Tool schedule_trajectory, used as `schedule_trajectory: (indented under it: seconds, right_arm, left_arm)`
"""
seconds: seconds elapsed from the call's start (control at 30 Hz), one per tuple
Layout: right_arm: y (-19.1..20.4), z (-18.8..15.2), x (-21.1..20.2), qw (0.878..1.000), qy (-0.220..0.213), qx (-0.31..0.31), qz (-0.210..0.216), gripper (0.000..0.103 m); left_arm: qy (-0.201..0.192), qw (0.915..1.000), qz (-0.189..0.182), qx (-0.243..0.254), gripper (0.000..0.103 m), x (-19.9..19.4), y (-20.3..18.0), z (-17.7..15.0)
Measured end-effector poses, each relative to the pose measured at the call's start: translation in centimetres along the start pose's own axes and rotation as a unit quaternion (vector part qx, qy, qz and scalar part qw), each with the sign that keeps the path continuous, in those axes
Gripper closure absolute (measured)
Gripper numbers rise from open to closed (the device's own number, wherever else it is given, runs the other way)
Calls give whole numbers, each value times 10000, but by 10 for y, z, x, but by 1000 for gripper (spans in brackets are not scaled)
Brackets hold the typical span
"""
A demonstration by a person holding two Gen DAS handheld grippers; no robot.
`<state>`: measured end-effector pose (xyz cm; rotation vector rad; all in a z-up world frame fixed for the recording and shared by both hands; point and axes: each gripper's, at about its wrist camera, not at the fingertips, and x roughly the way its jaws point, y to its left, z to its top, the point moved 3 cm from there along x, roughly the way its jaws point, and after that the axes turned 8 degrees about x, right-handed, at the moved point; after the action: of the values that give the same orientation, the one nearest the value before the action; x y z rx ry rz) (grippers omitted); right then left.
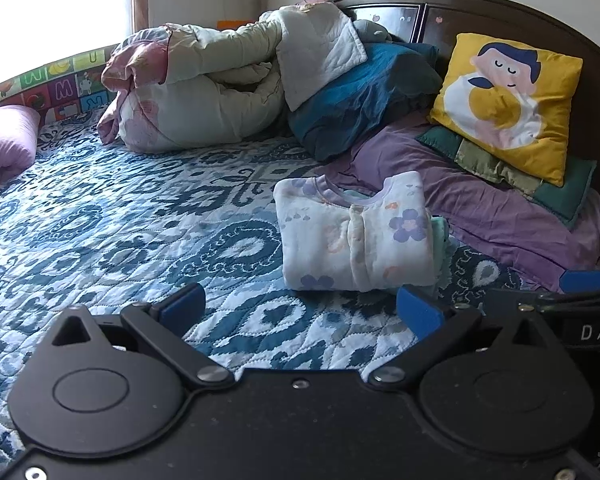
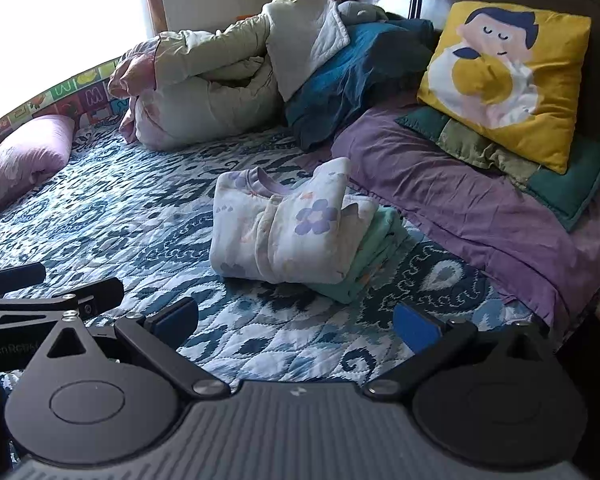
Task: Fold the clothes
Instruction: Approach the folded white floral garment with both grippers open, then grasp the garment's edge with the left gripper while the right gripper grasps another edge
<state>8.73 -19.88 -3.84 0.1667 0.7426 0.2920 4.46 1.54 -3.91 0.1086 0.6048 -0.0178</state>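
- A folded white padded garment with purple flower prints (image 1: 356, 236) lies on the blue-and-white patterned quilted bedspread (image 1: 120, 216), on top of a folded mint-green garment (image 2: 374, 258) whose edges stick out on its right side.
- The left tongs (image 1: 300, 306) hover just in front of the folded stack, above the bedspread; the blue-padded fingers (image 1: 416, 312) are spread wide and hold nothing.
- The right tongs (image 2: 296, 322) hang near the stack as well, to the near side of it, with the fingers spread wide and nothing between them.
- In the right wrist view, part of the left tongs' black frame shows at the left edge; in the left wrist view, part of the right tongs shows at the right edge.
- Behind the stack lies a purple sheet (image 1: 500, 216), with a green patchwork cushion (image 1: 512, 172) and a yellow cushion printed with a cartoon figure (image 1: 508, 104) leaning against the dark wooden headboard (image 1: 500, 12).
- A rolled cream and pink duvet (image 1: 204, 92) and a crumpled teal blanket (image 1: 356, 96) sit at the far side of the bed.
- A pink pillow (image 2: 24, 156) lies at the left edge.
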Motion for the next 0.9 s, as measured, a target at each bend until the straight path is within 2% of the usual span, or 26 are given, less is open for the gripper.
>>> schedule_trajectory:
  seconds: [0.47, 0.7, 0.9]
  right_arm:
    - [-1, 18, 50, 9997, -111, -227, -16, 0]
    - [-7, 37, 87, 9994, -219, -215, 147, 0]
    - [-14, 48, 122, 9989, -312, -227, 268, 0]
  left_arm:
    - [69, 9991, -323, 267, 0, 60, 6, 13]
    - [92, 9959, -822, 375, 0, 111, 10, 16]
    - [160, 9961, -823, 280, 0, 159, 21, 16]
